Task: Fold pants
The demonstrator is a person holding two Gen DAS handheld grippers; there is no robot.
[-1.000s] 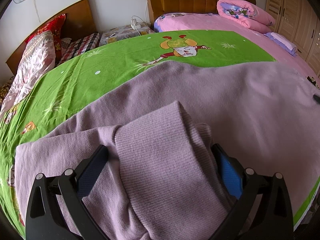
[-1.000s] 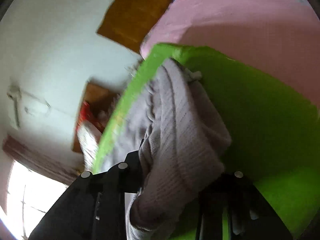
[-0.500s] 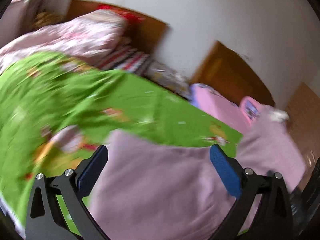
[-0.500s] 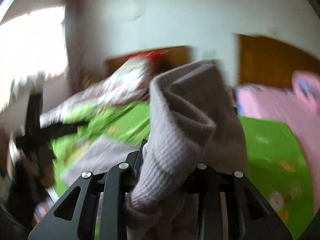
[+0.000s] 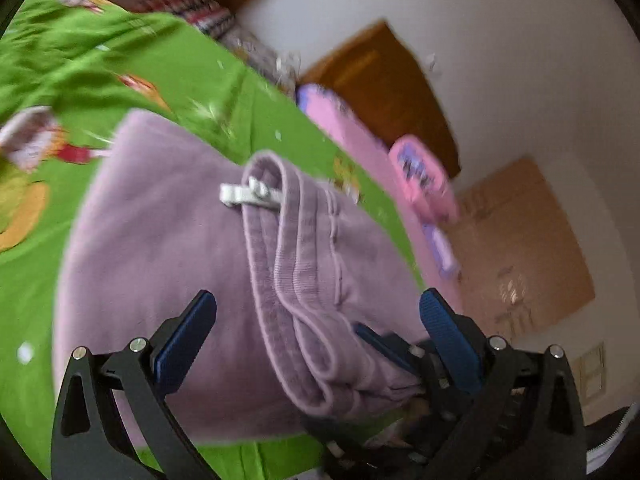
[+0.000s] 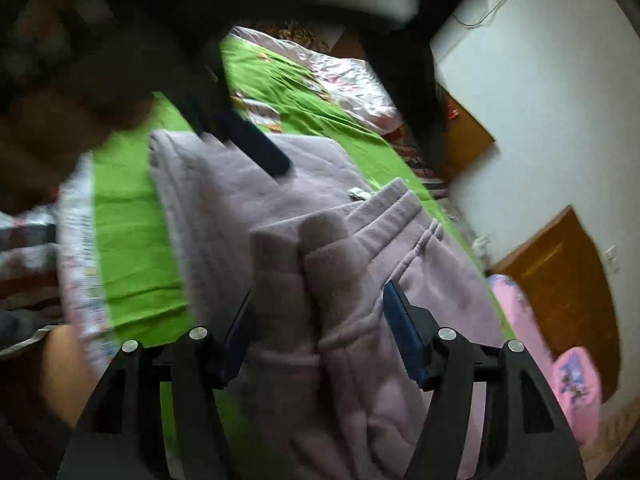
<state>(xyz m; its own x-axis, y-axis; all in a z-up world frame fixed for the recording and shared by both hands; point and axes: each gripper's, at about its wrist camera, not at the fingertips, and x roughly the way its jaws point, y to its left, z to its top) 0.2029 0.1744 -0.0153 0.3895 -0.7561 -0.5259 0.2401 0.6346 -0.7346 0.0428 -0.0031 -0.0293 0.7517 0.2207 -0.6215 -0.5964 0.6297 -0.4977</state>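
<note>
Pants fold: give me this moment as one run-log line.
pants: lilac, folded over on green sheet | left gripper: open, nothing held | right gripper: jaws just opening, cuffs between them

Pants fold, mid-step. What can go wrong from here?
1. The right gripper has just been opening its jaws with the bunched cuffs between them; they may land crooked on the waistband.
2. The left gripper is open and pins nothing, so the pants could slide on the green sheet.
</note>
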